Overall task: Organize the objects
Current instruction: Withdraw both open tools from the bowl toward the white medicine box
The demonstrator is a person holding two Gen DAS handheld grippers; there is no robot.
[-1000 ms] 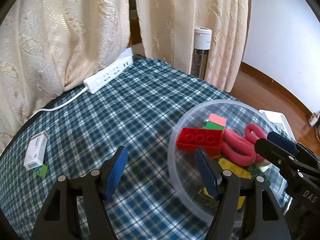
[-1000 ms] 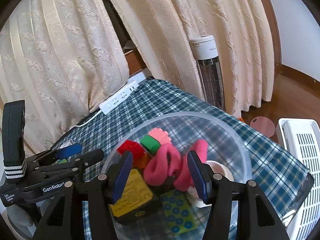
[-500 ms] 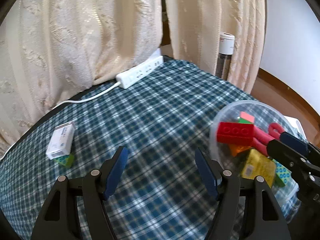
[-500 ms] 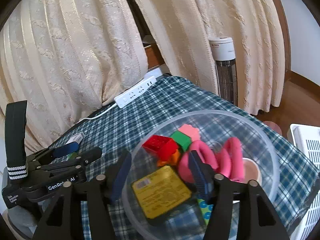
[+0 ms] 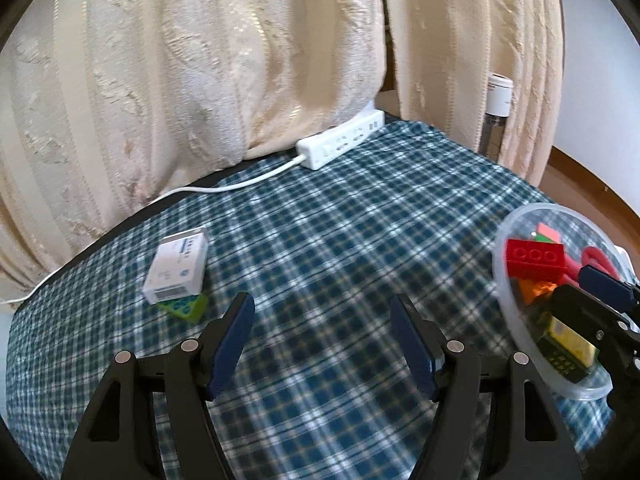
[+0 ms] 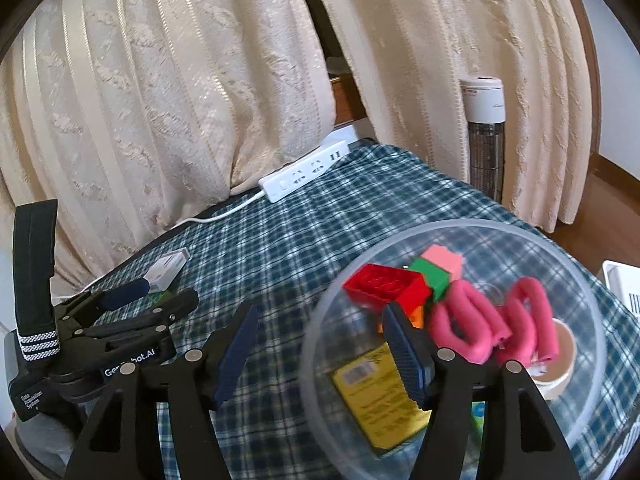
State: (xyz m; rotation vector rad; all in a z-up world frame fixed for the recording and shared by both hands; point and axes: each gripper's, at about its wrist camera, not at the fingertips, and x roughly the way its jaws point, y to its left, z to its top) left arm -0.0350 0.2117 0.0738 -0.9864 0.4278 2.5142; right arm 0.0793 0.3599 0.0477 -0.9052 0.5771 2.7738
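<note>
Box (image 5: 176,266) lay ahead and left of your left gripper (image 5: 320,334), its long axis running away from you, one end resting on the green tile (image 5: 185,307). Your left gripper was nearer, jaws wide and empty. Your right gripper (image 6: 320,344), also wide and empty, straddled the bowl (image 6: 592,312) rim. Bare cloth (image 5: 340,240) surrounded the box, with the table edge just beyond it.

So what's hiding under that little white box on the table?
A green block with blue dots peeks out from under the white box, at its near end. The box covers the rest of the block, so its full shape can't be seen.
</note>
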